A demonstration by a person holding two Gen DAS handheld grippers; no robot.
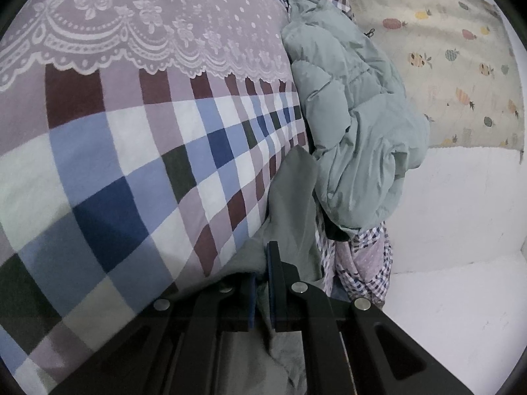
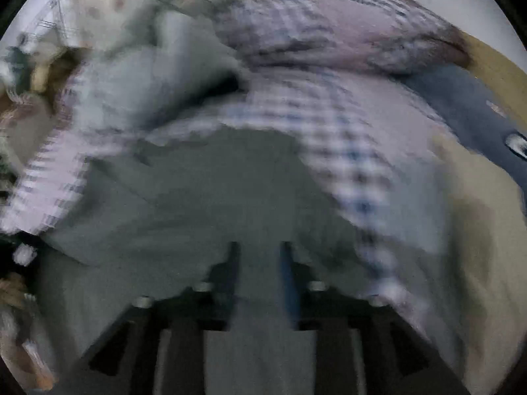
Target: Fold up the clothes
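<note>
A grey-green garment runs up from between my left gripper's fingers, lying against the edge of the checked bed cover. My left gripper is shut on this garment, a fold of it pinched between the blue pads. In the blurred right wrist view the same grey-green garment spreads flat over the bed. My right gripper hovers over it with its fingers apart and nothing clearly between them.
A pale green puffer jacket hangs at the bed's edge. Lace trim covers the far bed. A fruit-patterned mat and white floor lie to the right. A checked pillow, a dark garment and beige cloth lie on the bed.
</note>
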